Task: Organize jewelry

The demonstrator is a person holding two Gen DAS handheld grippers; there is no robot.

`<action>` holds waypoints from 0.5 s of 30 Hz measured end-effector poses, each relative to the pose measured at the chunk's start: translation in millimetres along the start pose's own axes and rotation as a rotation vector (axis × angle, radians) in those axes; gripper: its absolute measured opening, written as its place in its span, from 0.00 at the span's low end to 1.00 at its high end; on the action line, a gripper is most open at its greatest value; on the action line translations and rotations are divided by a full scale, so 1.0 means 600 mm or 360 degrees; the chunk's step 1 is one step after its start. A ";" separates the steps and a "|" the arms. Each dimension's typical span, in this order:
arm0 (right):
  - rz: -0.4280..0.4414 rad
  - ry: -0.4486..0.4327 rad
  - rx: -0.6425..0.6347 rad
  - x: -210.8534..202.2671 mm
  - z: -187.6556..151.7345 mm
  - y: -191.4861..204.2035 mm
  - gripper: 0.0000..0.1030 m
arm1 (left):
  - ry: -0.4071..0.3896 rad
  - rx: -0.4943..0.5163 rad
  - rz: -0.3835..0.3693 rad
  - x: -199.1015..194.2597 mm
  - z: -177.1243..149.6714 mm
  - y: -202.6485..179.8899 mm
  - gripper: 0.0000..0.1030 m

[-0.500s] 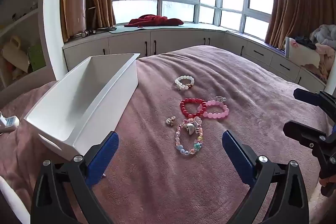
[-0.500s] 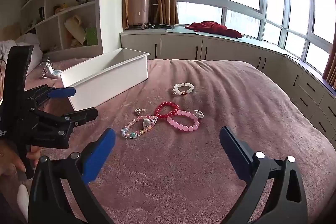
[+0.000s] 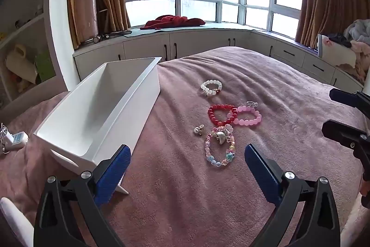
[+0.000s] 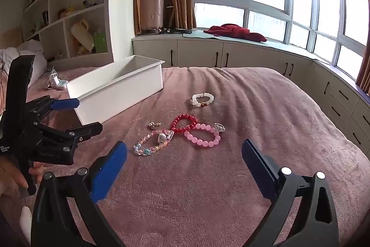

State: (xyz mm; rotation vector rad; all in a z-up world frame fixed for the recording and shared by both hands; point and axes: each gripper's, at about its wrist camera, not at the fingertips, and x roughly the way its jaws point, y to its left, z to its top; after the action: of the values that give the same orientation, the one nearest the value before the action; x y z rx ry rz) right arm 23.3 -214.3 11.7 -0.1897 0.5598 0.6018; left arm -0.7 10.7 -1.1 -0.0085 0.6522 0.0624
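Jewelry lies on a mauve bedspread [image 3: 185, 189]: a white bead bracelet [image 3: 211, 87], a red bracelet [image 3: 222, 114], a pink bracelet [image 3: 248, 116], a pastel charm bracelet [image 3: 220, 149], a small silver earring [image 3: 198, 129] and a clear ring [image 3: 251, 104]. An empty long white bin [image 3: 101, 112] stands to their left. My left gripper [image 3: 187, 155] is open and empty, just short of the pastel bracelet. My right gripper [image 4: 183, 154] is open and empty, near the pink bracelet [image 4: 202, 135] and the pastel bracelet [image 4: 152, 141]. The bin also shows in the right wrist view [image 4: 118, 94].
A white charger with cable [image 3: 13, 140] lies left of the bin. Cabinets [image 3: 208, 43] run under the window behind the bed, with a red cloth [image 3: 173, 21] on top. Shelves [image 4: 60, 15] stand at the left.
The left gripper has edged slightly forward toward the jewelry. Nothing on the bed has moved.
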 end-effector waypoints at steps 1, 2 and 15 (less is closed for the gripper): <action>-0.0003 -0.0001 0.0000 0.000 0.000 0.000 0.95 | -0.0001 0.0002 0.0001 0.000 0.000 0.000 0.97; -0.0001 -0.0003 0.0000 0.000 -0.001 -0.001 0.95 | -0.0002 -0.0001 0.0002 0.000 0.000 0.001 0.97; -0.0008 -0.0018 -0.0005 -0.003 -0.001 -0.001 0.95 | -0.0045 -0.0006 0.0000 -0.008 0.003 0.002 0.97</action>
State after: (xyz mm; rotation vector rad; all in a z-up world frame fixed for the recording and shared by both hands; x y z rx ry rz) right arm 22.2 -215.8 12.4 -0.1906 0.5470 0.5984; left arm -3.1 11.9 3.3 -0.0112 0.6238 0.0639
